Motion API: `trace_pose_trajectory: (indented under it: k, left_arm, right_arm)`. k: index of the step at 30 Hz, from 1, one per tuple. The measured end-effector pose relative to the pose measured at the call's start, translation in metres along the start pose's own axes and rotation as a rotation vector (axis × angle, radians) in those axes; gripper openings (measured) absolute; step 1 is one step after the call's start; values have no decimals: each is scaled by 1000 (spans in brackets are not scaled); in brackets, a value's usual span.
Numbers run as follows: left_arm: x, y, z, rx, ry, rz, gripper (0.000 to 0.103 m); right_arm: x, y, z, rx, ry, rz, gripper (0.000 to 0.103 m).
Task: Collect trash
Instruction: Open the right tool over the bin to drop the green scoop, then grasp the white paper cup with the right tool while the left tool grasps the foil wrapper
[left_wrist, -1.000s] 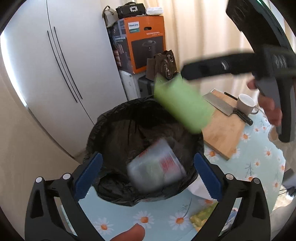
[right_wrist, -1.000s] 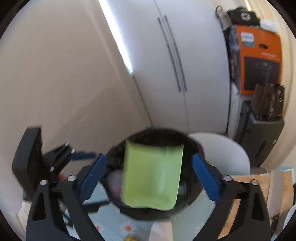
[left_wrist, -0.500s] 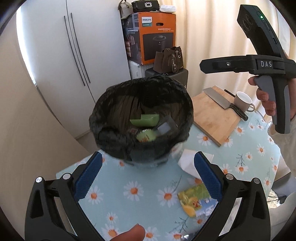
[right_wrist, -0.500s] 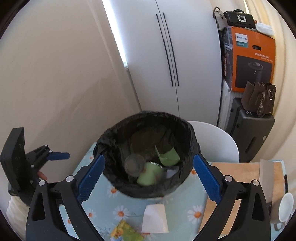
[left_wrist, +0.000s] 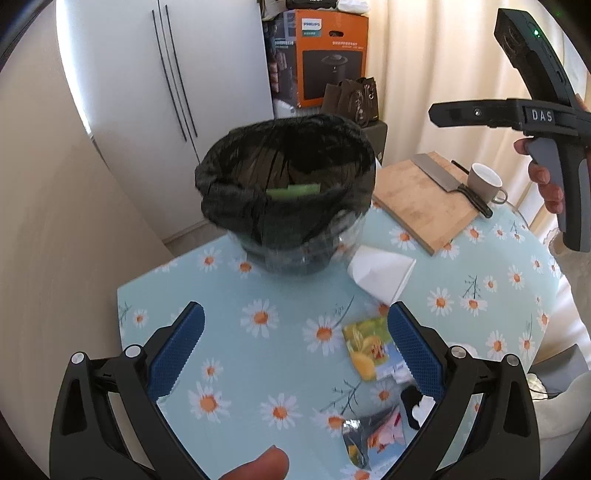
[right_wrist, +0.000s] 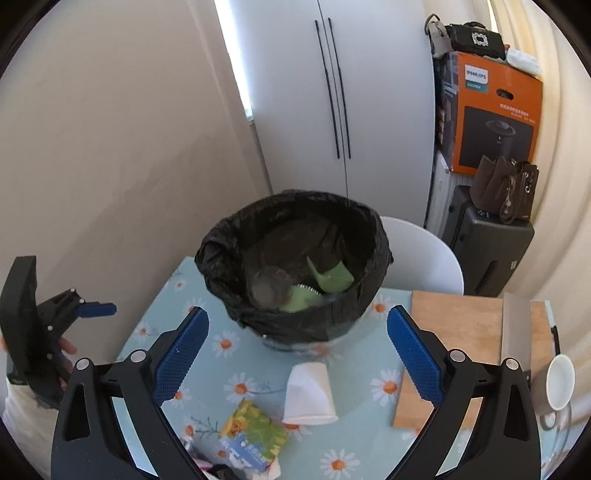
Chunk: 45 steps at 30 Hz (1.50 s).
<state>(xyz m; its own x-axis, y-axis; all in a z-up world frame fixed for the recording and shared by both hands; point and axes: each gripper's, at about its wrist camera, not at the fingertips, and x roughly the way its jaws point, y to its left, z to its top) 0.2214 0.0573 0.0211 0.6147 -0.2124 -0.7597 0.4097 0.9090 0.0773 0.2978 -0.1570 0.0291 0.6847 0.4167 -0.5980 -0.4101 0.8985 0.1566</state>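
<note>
Trash bin (right_wrist: 295, 266), black liner, on tabletop (left_wrist: 236, 354): green scraps inside. Left tool (left_wrist: 295, 350) & right tool (right_wrist: 297, 356): both spread wide, empty. Paper cup (right_wrist: 310, 395), snack wrapper (right_wrist: 255, 435) just in front of bin. Step: betw. pickups. Next, likely: lower onto cup, squeeze lightly.

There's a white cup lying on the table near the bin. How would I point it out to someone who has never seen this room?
Start at the black-lined bin standing on the daisy-print tablecloth. Just in front of it, toward the camera, lies the paper cup, tipped on its side. It is plain white, unlike the colourful yellow-green snack packet next to it, and has no handle, unlike the mug by the wooden cutting board.
</note>
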Motion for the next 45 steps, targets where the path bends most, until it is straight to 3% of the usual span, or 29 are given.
trace_pose_trajectory:
  k: [17,32,39,45]
  left_arm:
    - [-1,0,-66,-94,87,2,97]
    - [24,-16,-129,-157,216,-49,97]
    - [42,-21,-151,-197,263,-40,97]
    - [63,-37,-163,-212,300,-89,97]
  right_arm:
    - [23,-1,-42,-7,129,-38,93]
    - [78,1,-79,-47,300,-38,93]
    - [105,-8,-94,-63,372,-68,93]
    - [132,-16,-109,-53,426,-73,93]
